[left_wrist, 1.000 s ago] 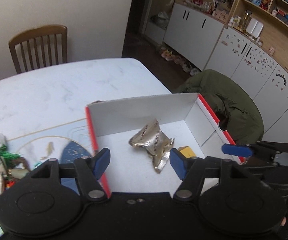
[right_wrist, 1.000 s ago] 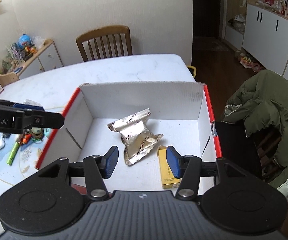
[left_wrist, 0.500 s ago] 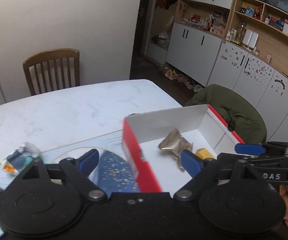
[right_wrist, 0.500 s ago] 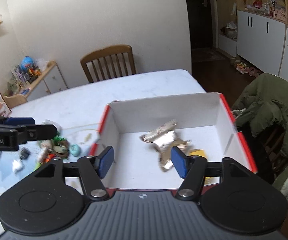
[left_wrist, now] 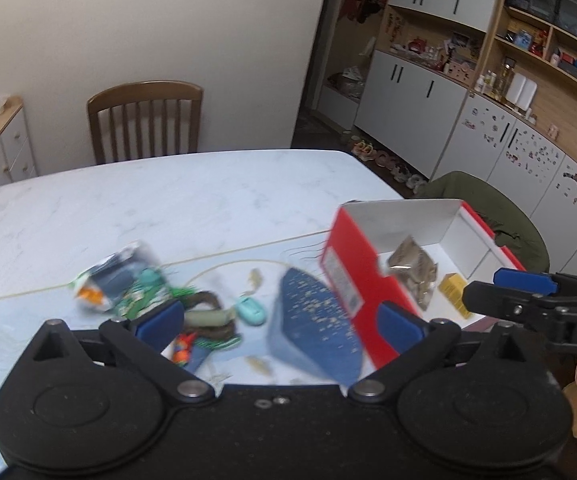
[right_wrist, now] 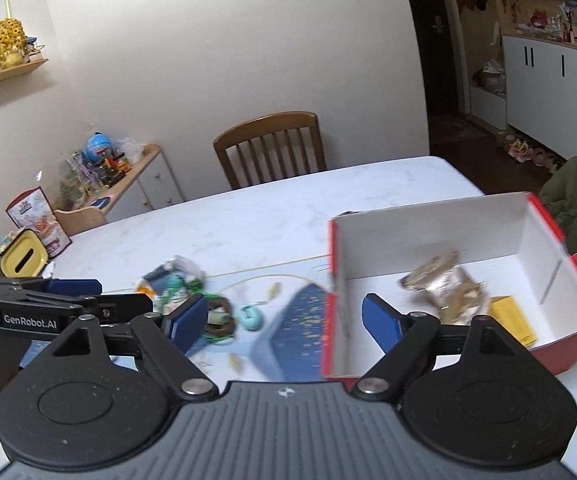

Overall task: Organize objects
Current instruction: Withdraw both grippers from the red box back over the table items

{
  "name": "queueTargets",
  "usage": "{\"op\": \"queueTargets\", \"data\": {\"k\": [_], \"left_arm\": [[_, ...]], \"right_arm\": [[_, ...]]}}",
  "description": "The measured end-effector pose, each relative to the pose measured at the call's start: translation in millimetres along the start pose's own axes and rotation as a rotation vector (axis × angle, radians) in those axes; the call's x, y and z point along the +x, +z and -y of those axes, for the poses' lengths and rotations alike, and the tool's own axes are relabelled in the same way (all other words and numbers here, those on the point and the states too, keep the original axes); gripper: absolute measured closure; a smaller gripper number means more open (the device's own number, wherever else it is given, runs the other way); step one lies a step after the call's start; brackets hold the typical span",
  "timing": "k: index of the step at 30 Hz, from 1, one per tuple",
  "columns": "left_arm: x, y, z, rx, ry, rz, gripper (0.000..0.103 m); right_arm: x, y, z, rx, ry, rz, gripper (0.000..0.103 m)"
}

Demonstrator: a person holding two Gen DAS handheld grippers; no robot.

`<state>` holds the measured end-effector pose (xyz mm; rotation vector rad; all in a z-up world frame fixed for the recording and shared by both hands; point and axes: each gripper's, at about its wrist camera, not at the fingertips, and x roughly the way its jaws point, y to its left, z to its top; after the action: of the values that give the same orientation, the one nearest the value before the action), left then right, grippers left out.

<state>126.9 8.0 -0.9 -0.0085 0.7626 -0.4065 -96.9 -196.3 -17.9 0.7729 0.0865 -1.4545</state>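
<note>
Grippers were both wide open and held nothing: your left gripper and your right gripper hung above the table. Your box, red outside and white inside, sat at about three o'clock from the left gripper, with a crinkly gold packet and a small yellow carton already in it. The loose pile waited at about ten o'clock, with a little teal thing just beside it. I think your next job was to pick one piece from that pile. The view was blurry, so you needed to slow down, come straight down over one piece alone, and close gently so the others did not scatter.
</note>
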Motion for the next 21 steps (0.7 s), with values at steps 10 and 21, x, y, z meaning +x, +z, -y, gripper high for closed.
{"op": "queueTargets", "data": {"k": [10, 21], "left_arm": [[-16.0, -31.7, -69.3, -0.072, 0.034, 0.018, 0.000], [-26.6, -55.4, -122.9, -0.158, 0.166, 0.038, 0.000]], "right_arm": [[25.6, -15.2, -55.5, 0.055, -0.018, -0.048, 0.014], [56.2, -18.9, -101.3, -0.041, -0.051, -0.152, 0.014]]}}
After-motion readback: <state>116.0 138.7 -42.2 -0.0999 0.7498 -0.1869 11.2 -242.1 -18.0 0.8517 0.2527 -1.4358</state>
